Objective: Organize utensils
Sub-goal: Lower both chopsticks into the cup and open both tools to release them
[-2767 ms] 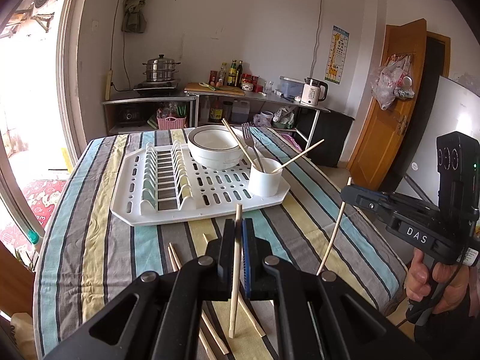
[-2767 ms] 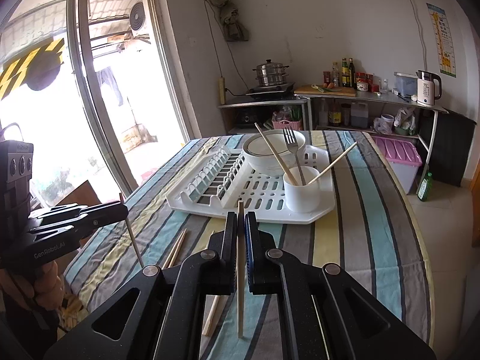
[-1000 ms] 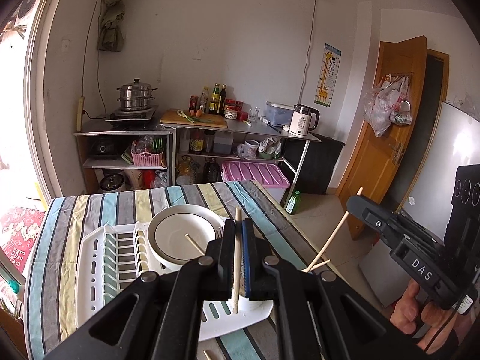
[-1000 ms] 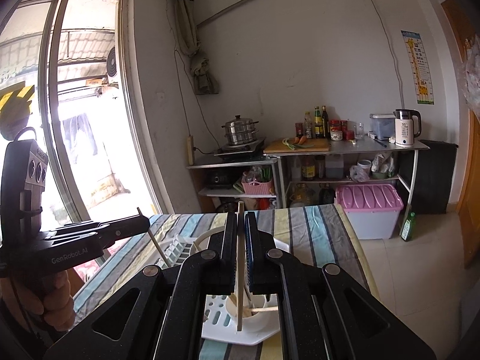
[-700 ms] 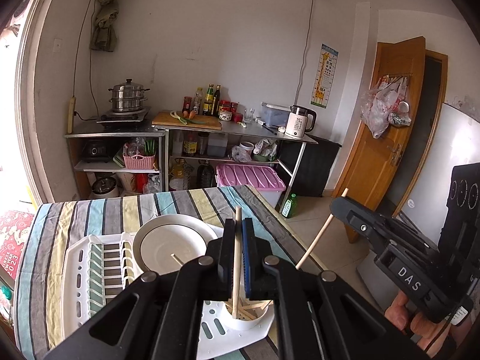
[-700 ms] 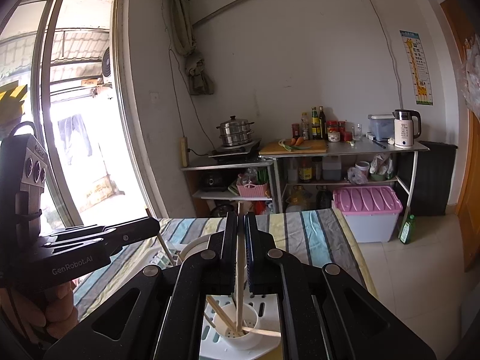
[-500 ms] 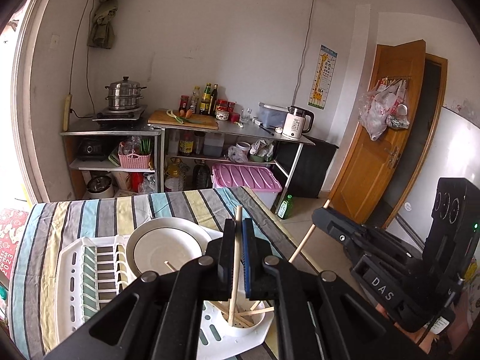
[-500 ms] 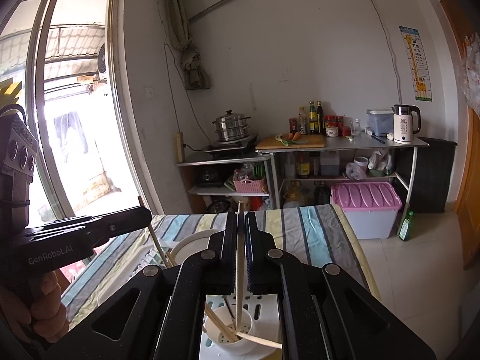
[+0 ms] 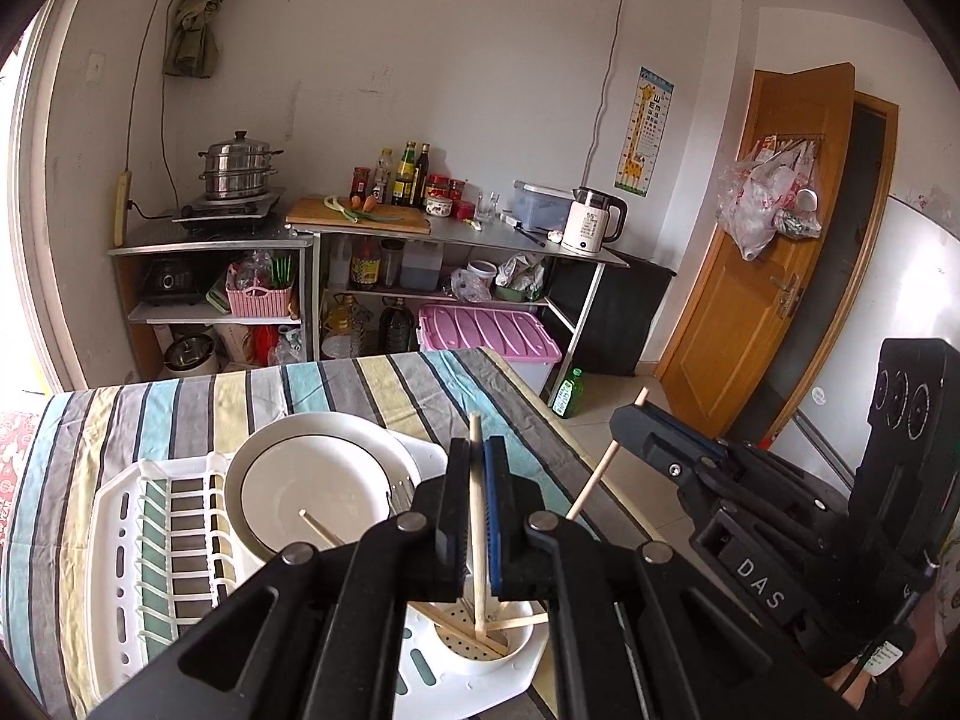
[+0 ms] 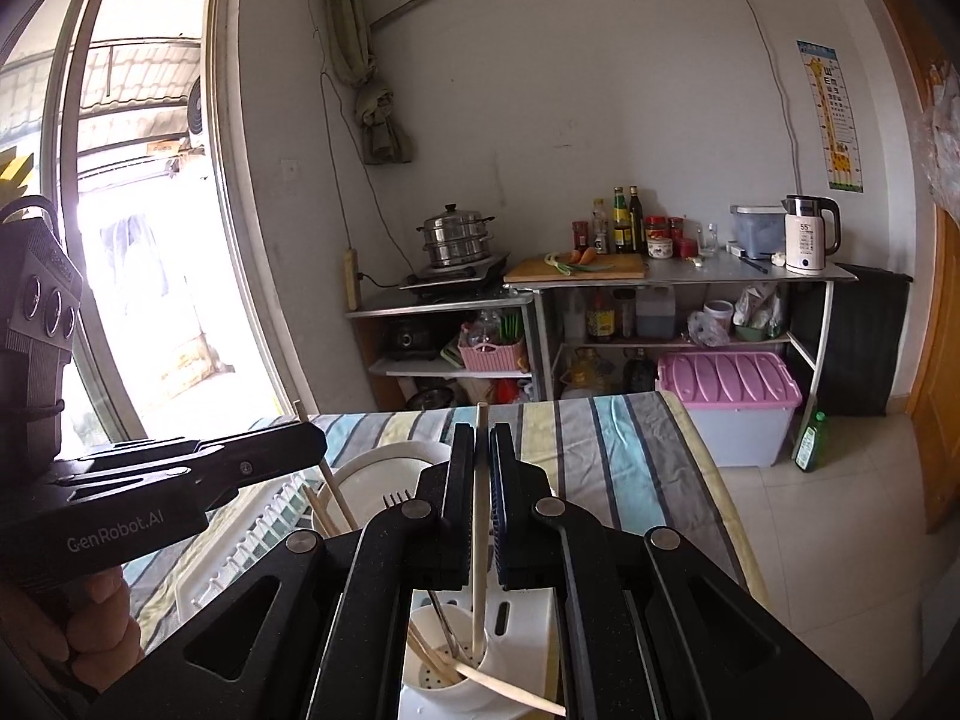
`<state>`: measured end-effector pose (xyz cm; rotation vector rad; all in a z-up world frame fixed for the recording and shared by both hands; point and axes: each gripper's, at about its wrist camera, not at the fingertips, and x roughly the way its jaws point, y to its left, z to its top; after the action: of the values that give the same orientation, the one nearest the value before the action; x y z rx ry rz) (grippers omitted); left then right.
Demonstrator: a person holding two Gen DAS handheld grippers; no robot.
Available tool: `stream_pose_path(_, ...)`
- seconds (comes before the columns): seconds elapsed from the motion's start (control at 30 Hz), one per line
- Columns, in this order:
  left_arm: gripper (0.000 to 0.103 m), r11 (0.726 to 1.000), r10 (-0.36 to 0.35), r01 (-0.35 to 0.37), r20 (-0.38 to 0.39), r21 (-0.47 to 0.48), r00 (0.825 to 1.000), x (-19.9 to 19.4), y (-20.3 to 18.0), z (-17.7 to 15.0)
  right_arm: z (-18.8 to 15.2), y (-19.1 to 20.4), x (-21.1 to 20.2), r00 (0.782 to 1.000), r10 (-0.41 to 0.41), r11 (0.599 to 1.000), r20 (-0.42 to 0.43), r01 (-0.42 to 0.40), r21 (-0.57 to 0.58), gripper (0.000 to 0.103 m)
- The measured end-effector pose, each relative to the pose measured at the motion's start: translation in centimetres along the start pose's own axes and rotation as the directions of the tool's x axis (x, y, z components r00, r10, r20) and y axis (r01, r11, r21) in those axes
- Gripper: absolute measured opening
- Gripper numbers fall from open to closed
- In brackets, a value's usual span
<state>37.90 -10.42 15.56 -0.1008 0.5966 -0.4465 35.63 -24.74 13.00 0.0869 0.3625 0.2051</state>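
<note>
White walls (image 9: 420, 60), bright window (image 10: 138, 210), wooden door (image 9: 774, 276), tiled floor (image 10: 840, 540).

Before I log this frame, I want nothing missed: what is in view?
Cup: one, white, on the rack's near corner, chopsticks and a fork inside.
Rack: one, white, on the striped tablecloth.
Bowl: one, white, on the rack.
Kettle: one, white, on the far counter.
Steamer pot: one, steel, on the stove.
Storage box: one, pink lid, on the floor.
Left gripper: shut on a chopstick.
Right gripper: shut on another chopstick.
</note>
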Motion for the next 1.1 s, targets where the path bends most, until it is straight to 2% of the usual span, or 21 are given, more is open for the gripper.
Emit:
stream_pose_path(0.13,0.005,1.000,0.005,-0.005,-0.024,-0.001,1.000,0.8,0.1,-0.9,-0.4,-0.2,0.6,1.000,0.000,1.000,-0.018,0.000,0.006,0.005)
stream_pose_path(0.5,0.005,1.000,0.020,-0.021,-0.015,-0.020,1.000,0.1,1.5,-1.5,-1.6,-0.4,1.5,0.998,-0.006,1.000,-0.061,0.007,0.010,0.005)
stream_pose_path(0.83,0.005,1.000,0.024,-0.024,0.041,0.011,0.999,-0.6,0.9,0.5,-1.7,-0.2,1.5,0.998,0.005,1.000,-0.062,-0.004,0.003,0.005)
stream_pose_path(1.1,0.005,0.999,0.034,-0.034,-0.007,0.021,0.999,1.0,1.2,-0.9,-1.8,-0.3,1.5,0.998,0.002,1.000,-0.061,-0.001,0.006,0.005)
